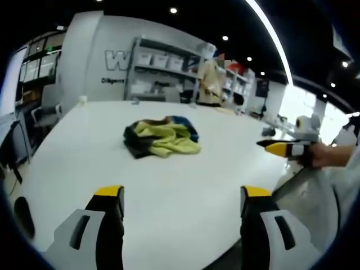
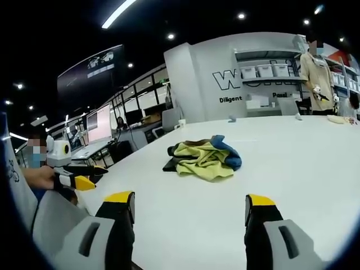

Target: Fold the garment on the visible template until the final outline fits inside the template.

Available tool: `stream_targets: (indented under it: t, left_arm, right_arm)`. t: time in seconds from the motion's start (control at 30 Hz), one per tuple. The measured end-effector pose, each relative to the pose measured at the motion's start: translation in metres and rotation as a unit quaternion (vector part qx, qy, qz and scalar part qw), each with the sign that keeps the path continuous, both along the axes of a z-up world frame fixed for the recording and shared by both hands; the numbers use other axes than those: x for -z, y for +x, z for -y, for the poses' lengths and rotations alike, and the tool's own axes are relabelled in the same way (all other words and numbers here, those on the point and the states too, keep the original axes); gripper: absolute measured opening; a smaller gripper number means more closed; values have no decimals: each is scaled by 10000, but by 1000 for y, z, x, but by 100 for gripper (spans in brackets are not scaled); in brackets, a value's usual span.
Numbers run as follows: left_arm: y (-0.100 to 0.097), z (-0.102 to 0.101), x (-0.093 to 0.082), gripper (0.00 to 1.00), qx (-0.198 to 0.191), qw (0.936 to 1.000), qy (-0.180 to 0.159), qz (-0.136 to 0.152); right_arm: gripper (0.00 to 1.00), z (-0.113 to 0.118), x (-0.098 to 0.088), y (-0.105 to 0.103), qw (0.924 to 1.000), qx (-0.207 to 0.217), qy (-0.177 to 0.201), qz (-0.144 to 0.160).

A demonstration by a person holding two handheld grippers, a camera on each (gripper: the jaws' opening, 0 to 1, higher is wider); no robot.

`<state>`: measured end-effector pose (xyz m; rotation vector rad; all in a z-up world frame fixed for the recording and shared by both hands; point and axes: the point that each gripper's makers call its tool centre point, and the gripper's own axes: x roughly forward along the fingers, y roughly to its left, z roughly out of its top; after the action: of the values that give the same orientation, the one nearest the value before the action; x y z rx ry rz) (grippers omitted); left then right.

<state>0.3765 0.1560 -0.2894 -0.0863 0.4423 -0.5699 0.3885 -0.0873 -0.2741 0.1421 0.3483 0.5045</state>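
A crumpled garment point(image 1: 163, 138), yellow-green with dark and blue parts, lies in a heap on the white table point(image 1: 84, 146). In the right gripper view the same heap point(image 2: 205, 154) lies a little left of centre. My left gripper point(image 1: 183, 194) is open with nothing between its jaws, held low over the near table edge, well short of the garment. My right gripper point(image 2: 190, 199) is open too and holds nothing, also short of the heap. In the left gripper view the right gripper point(image 1: 281, 149) comes in from the right, held by a hand point(image 1: 323, 154). In the right gripper view the left gripper point(image 2: 79, 180) appears at the left.
A person point(image 1: 211, 81) stands beyond the table's far edge, in front of shelving point(image 1: 163, 67) with white bins. Chairs point(image 1: 48, 107) stand off the table's left side. Desks with monitors point(image 2: 98, 132) fill the room beyond the table point(image 2: 309, 163).
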Motion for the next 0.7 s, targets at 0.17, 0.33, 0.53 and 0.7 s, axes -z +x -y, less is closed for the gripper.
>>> stream_targets:
  t: [0.17,0.33,0.53,0.7]
  left_arm:
    - [-1,2,-1,79,-1,10000,9,-20]
    - [2,-2,-4,71,-161,9998,-150,-21]
    - [3,-3,-5,71,-195,9996,-184,-83]
    - [20,-7,-16,72,-196,9998,45,75]
  right_arm:
    - [77,1,1,0,10000,6,-20,-2]
    - [76,2,5,1,9999,8,-33,-96]
    - [76,3,5,2,9998,21,38,-179]
    - [75,12,-11,13,9999,61,-15,-114]
